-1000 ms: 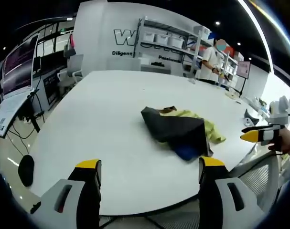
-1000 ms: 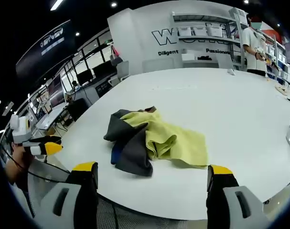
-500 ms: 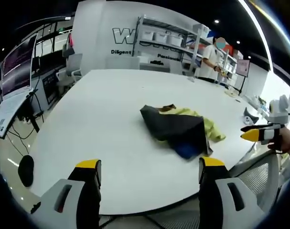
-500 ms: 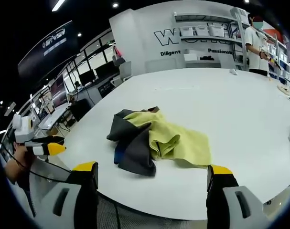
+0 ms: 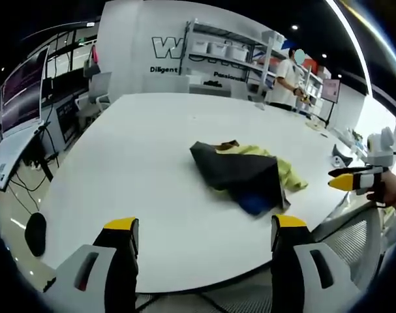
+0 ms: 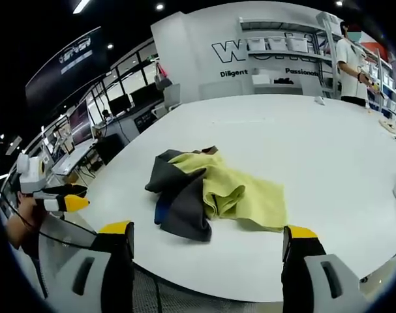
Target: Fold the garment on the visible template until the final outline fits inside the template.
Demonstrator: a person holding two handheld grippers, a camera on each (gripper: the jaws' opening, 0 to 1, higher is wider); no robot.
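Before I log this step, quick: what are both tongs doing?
Left tongs: open, holding nothing.
Right tongs: open, holding nothing; garment untouched.

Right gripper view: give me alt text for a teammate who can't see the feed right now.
A crumpled garment, yellow-green over dark grey with a bit of blue, lies unfolded on a white table. The right gripper hangs open at the table's near edge, touching nothing. The left gripper shows at far left, and a person stands by the shelves behind.
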